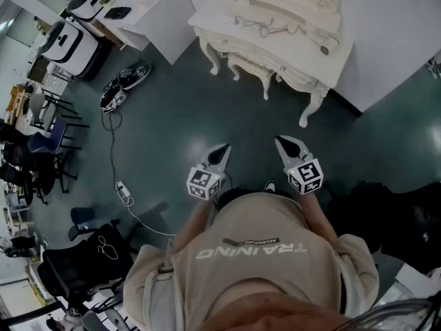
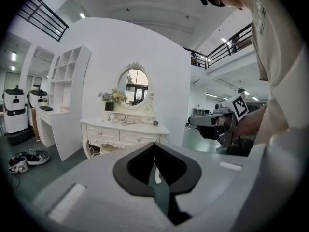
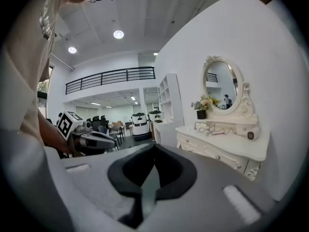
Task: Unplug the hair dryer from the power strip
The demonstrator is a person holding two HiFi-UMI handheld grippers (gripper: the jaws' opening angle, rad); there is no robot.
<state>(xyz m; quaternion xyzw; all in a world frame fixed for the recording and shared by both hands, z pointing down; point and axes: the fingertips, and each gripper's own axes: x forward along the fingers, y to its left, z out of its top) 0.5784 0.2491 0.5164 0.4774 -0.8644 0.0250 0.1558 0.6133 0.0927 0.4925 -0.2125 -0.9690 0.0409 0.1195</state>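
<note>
A white dressing table [image 1: 289, 29] with an oval mirror [image 2: 134, 86] stands ahead of me on the dark floor. A white hair dryer [image 1: 324, 45] [image 3: 251, 135] lies at the tabletop's right end, and its cord [image 1: 258, 26] loops across the top. No power strip shows on the table. My left gripper [image 1: 224, 147] [image 2: 154, 144] and right gripper [image 1: 281, 141] [image 3: 153, 146] hang side by side at waist height, well short of the table. Both are shut with nothing between their jaws. Each shows in the other's view: the right gripper [image 2: 194, 121] and the left gripper [image 3: 112, 146].
A white power strip [image 1: 124, 192] with a long cable lies on the floor to the left. Shoes [image 1: 127, 81] sit near white machines [image 1: 69, 43] at the far left. Black chairs [image 1: 76, 261] stand at the lower left. A white partition wall [image 1: 393, 40] rises behind the table.
</note>
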